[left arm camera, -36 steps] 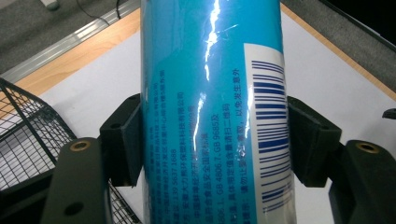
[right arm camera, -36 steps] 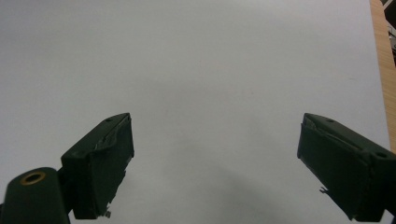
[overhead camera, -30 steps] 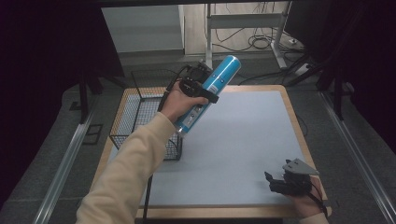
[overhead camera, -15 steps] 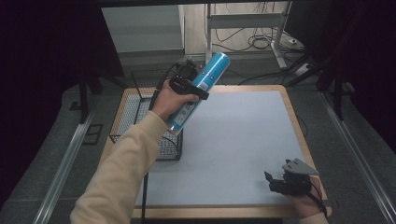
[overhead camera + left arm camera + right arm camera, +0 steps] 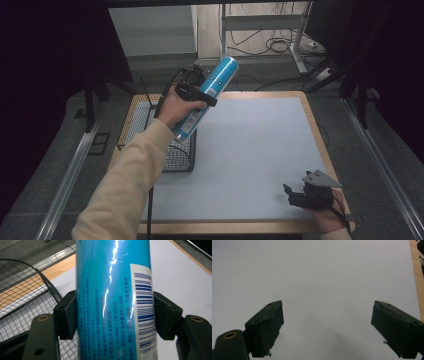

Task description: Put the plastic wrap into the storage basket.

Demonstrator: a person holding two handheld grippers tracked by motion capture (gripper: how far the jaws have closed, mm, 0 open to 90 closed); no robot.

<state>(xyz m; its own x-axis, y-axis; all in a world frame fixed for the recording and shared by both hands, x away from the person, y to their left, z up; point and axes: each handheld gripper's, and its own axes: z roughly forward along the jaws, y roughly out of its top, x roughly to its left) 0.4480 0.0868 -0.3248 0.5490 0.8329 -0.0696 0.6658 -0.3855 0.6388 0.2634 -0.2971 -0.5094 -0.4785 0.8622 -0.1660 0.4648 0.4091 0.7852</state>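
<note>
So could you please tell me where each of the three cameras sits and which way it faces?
High view: fixed above the person's side, looking forward and down on the table; shows the sleeved left arm, left gripper clamping the tilted blue can beside the wire basket, and right gripper near the front edge.
Left gripper view: rides the left gripper, looking along its jaws pressed on the can.
Right gripper view: rides the right gripper, jaws wide, facing down at bare white table.
Shared: high and left gripper views both show can and basket.

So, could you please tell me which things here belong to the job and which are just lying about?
Job: blue can, clamped in left tool; wire basket beside it.
Lying about: cables on the floor; right tool, open, idle on the table.
</note>
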